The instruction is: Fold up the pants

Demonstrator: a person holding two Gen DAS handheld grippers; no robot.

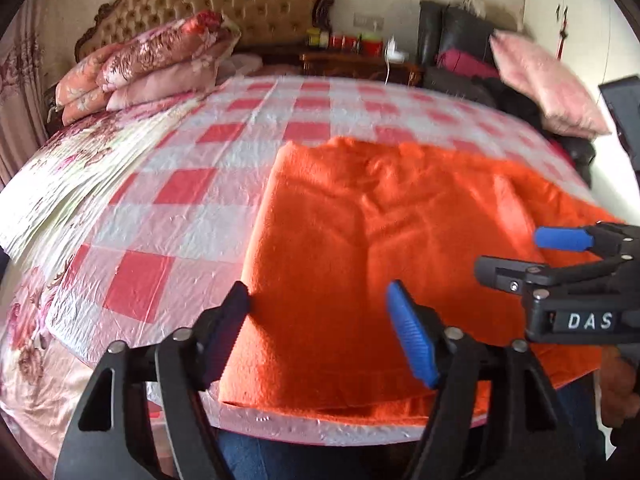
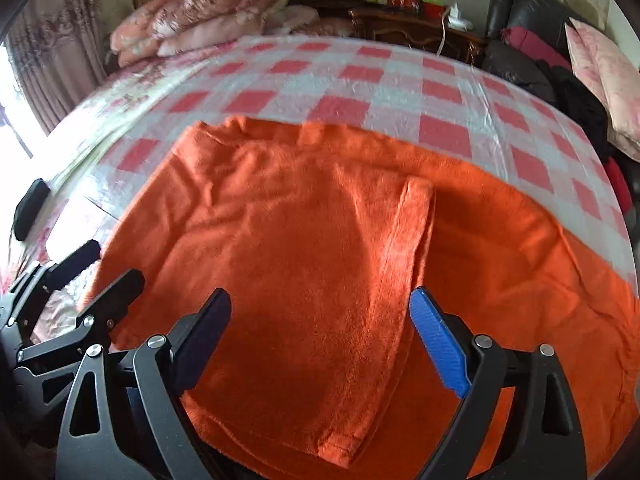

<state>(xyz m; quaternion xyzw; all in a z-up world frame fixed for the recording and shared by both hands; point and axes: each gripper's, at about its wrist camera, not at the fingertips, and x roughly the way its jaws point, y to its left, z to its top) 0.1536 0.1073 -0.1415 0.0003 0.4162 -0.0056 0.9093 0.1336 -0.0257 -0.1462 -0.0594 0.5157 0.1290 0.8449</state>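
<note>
Orange fleece pants (image 1: 380,240) lie flat near the front edge of a bed under a red-and-white checked plastic cover (image 1: 180,200). In the right wrist view the pants (image 2: 300,240) show one layer folded over, its edge running down the middle. My left gripper (image 1: 320,312) hovers open over the pants' left folded edge, with nothing pinched. My right gripper (image 2: 320,312) stands open above the folded layer, its pads clear of the cloth. Each gripper shows in the other's view: the right gripper (image 1: 532,256) at the right, the left gripper (image 2: 104,270) at the lower left.
Floral quilts (image 1: 152,60) are stacked against the tufted headboard (image 1: 224,0). A wooden nightstand (image 1: 360,64) with small jars stands behind the bed. Dark clothes and a pink pillow (image 1: 548,84) are piled at the right. A person's jeans (image 1: 280,456) show below the bed's edge.
</note>
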